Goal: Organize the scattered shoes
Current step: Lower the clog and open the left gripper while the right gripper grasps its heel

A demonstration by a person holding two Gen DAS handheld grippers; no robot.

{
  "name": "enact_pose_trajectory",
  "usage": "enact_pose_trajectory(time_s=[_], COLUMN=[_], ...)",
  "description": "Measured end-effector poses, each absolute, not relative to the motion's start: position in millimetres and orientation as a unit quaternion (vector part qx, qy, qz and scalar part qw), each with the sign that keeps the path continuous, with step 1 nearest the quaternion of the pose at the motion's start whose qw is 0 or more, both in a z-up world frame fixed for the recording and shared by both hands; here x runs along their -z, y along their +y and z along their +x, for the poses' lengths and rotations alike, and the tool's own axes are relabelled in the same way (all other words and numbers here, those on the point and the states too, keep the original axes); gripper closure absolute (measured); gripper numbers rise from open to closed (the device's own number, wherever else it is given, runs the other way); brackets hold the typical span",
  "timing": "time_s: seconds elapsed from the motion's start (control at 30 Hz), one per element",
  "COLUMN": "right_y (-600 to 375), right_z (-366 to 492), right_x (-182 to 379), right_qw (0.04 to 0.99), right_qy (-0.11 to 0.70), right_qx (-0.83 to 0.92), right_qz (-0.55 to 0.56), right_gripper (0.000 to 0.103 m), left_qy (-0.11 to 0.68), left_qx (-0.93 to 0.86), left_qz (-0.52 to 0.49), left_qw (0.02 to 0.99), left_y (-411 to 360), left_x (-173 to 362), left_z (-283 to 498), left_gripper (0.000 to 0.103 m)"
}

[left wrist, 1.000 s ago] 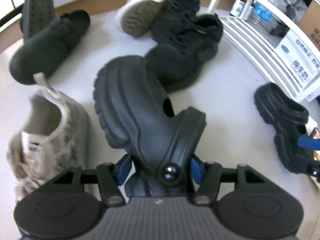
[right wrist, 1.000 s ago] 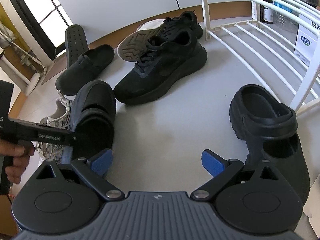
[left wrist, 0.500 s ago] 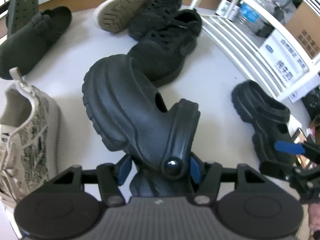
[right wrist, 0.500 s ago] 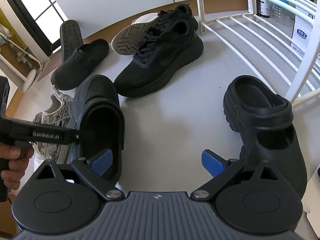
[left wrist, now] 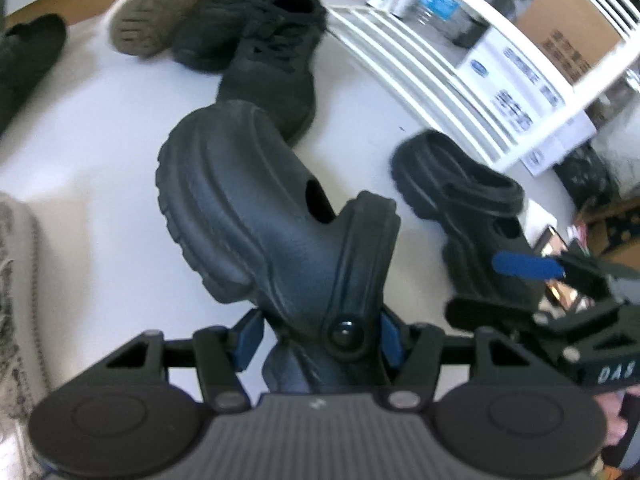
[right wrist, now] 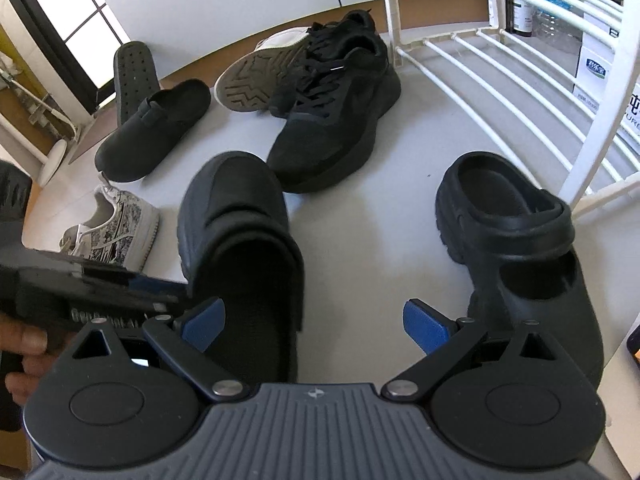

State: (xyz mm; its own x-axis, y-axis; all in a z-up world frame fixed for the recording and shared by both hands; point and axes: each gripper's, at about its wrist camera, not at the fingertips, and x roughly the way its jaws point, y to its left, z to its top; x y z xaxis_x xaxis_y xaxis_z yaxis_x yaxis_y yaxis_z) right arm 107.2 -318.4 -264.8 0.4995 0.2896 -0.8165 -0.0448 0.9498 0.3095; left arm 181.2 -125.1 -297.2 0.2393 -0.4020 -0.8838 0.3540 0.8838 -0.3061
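Left gripper (left wrist: pixel 318 334) pinches the heel of a black clog (left wrist: pixel 256 208), apparently raised off the floor. Right gripper (right wrist: pixel 314 320) is spread, beside the matching clog (right wrist: pixel 516 232) near the white rack (right wrist: pixel 520 64).

We see 8 shoes on pale floor. Dark clog (left wrist: pixel 256 216) tilted, heel clamped, toe pointing away. Its mate, second dark clog (right wrist: pixel 516 240), upright beside white rack, strap across top. 2 black lace-up sneakers (right wrist: pixel 340 120) side by side behind them. Pale sneaker (right wrist: pixel 256 76) on its side, tan sole facing us, touching black pair. Dark slip-on mule (right wrist: pixel 156 132) upright at left, its partner (right wrist: pixel 134 76) propped sole-out behind. Patterned grey-white sneaker (right wrist: pixel 116 228) nearest left, upright.
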Motion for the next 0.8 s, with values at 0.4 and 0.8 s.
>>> enact_pose_trajectory(time_s=[0.4,0.8], right_y=[-306,-264], right_z=[104,112], right_x=[274,277], right_qw=[0.850,0.836], right_qy=[0.501,0.519], right_qx=[-0.106,-0.148], right_qz=[0.128,0.095], right_gripper=[0.005,0.021], left_qy=[0.563,0.529], left_qx=[0.216,0.184], left_qz=[-0.019,-0.072], left_qw=[0.798,0.826], left_y=[-67,-7], left_x=[272,246], left_z=[183,154], left_gripper=[0.039,0.038])
